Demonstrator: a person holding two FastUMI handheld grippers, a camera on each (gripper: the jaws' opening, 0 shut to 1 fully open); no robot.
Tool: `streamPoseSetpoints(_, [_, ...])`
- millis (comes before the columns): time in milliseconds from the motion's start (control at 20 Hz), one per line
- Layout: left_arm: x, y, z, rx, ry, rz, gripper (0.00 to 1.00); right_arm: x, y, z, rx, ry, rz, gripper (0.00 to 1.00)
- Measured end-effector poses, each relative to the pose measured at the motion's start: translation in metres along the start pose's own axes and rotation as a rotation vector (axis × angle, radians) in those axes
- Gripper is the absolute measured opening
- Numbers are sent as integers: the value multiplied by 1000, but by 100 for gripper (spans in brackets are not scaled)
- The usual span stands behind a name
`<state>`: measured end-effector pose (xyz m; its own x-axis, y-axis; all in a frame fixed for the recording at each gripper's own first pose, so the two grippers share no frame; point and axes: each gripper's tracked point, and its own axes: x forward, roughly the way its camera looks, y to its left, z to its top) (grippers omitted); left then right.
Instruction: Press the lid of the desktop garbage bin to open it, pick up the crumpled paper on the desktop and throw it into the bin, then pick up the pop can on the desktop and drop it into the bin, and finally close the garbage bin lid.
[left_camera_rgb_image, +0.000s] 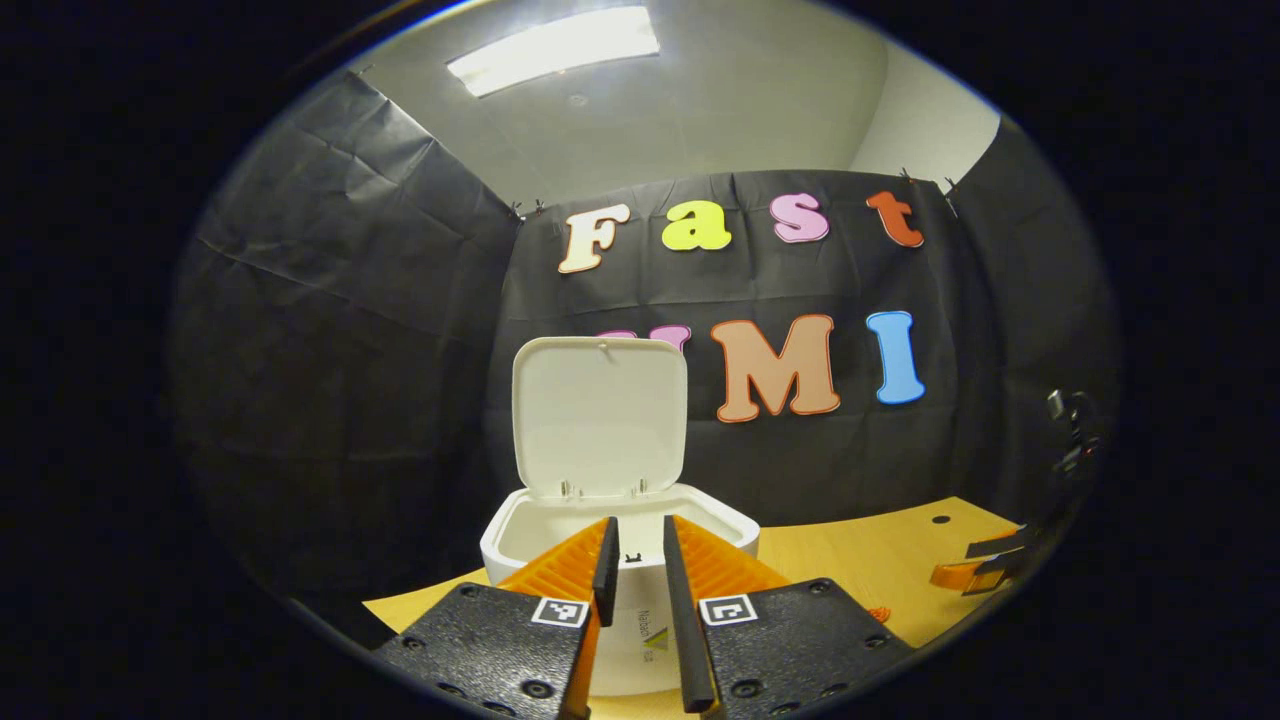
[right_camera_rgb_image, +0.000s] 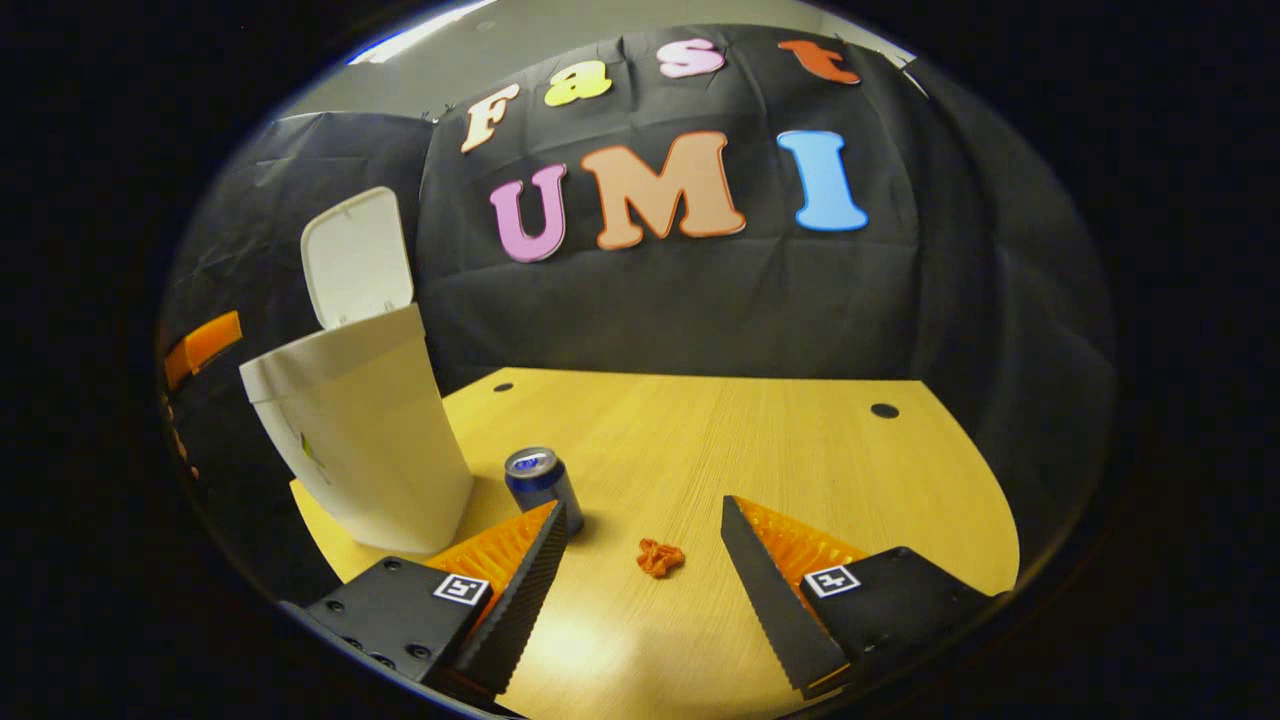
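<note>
Our right gripper (right_camera_rgb_image: 640, 525) hangs above the wooden desktop (right_camera_rgb_image: 760, 440) with its toothed fingers spread wide, nothing between them; our left gripper (left_camera_rgb_image: 640, 545) has its ridged fingers drawn near each other with a narrow gap, gripping nothing, its tips just in front of the bin's front wall. Biggest among the things before us is the desktop itself, pale yellow with a fine straight grain and small dark round holes near its far edge. On it stands the garbage bin (right_camera_rgb_image: 365, 440), a smooth white plastic body with rounded corners that narrows toward its base; in the left gripper view we look at its rim and the upper inside wall, which look bare, though we cannot tell what lies at the bottom. Its lid (left_camera_rgb_image: 598, 415) stands upright on the rear hinge, a flat rounded square. Just beside the bin stands the pop can (right_camera_rgb_image: 542, 480), upright, a dark blue cylinder with a shiny metal top. Near it, lying between our right fingers, is the crumpled paper (right_camera_rgb_image: 660, 557), a small orange wrinkled lump.
</note>
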<state>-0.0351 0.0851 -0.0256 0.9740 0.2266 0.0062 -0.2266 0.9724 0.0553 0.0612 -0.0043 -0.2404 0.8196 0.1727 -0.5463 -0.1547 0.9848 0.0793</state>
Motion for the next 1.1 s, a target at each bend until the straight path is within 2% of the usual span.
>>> streamPoseSetpoints(50, [-2, 0, 3, 10, -8, -3, 34, 11, -1, -8, -7, 32, 11, 98])
streamPoseSetpoints(200, [-6, 4, 14, 62, -39, 15, 86, 41, -5, -26, -14, 138, 32, 98])
streamPoseSetpoints(300, [-10, 11, 24, 79, -65, 47, 95, 58, -7, -35, -19, 196, 39, 98])
streamPoseSetpoints(450, [-14, 19, 25, 94, -62, 87, 99, 71, -10, -54, -45, 283, 56, 98])
streamPoseSetpoints(500, [-16, 21, 23, 103, -52, 94, 94, 75, -11, -61, -58, 315, 53, 98])
streamPoseSetpoints(550, [-17, 22, 20, 112, -39, 97, 94, 79, -12, -67, -72, 339, 51, 98])
streamPoseSetpoints(600, [-19, 24, 19, 121, -32, 102, 99, 84, -14, -71, -87, 354, 44, 95])
streamPoseSetpoints(650, [-20, 27, 20, 124, -30, 110, 94, 87, -14, -74, -92, 363, 40, 95])
streamPoseSetpoints(700, [-21, 29, 22, 123, -30, 117, 94, 90, -13, -75, -91, 371, 40, 93])
streamPoseSetpoints(750, [-21, 30, 22, 122, -30, 122, 99, 94, -10, -79, -88, 379, 42, 92])
streamPoseSetpoints(800, [-20, 30, 21, 118, -26, 119, 94, 96, -9, -81, -89, 389, 40, 87])
streamPoseSetpoints(850, [-21, 29, 18, 114, -20, 113, 94, 98, -8, -81, -91, 393, 37, 85])
streamPoseSetpoints(950, [-21, 29, 17, 114, -16, 108, 95, 98, -7, -79, -89, 396, 41, 67])
streamPoseSetpoints(1000, [-20, 29, 19, 114, -16, 108, 95, 100, -7, -82, -94, 406, 38, 46])
streamPoseSetpoints(1100, [-18, 29, 18, 111, -15, 103, 94, 102, -4, -84, -103, 421, 32, 40])
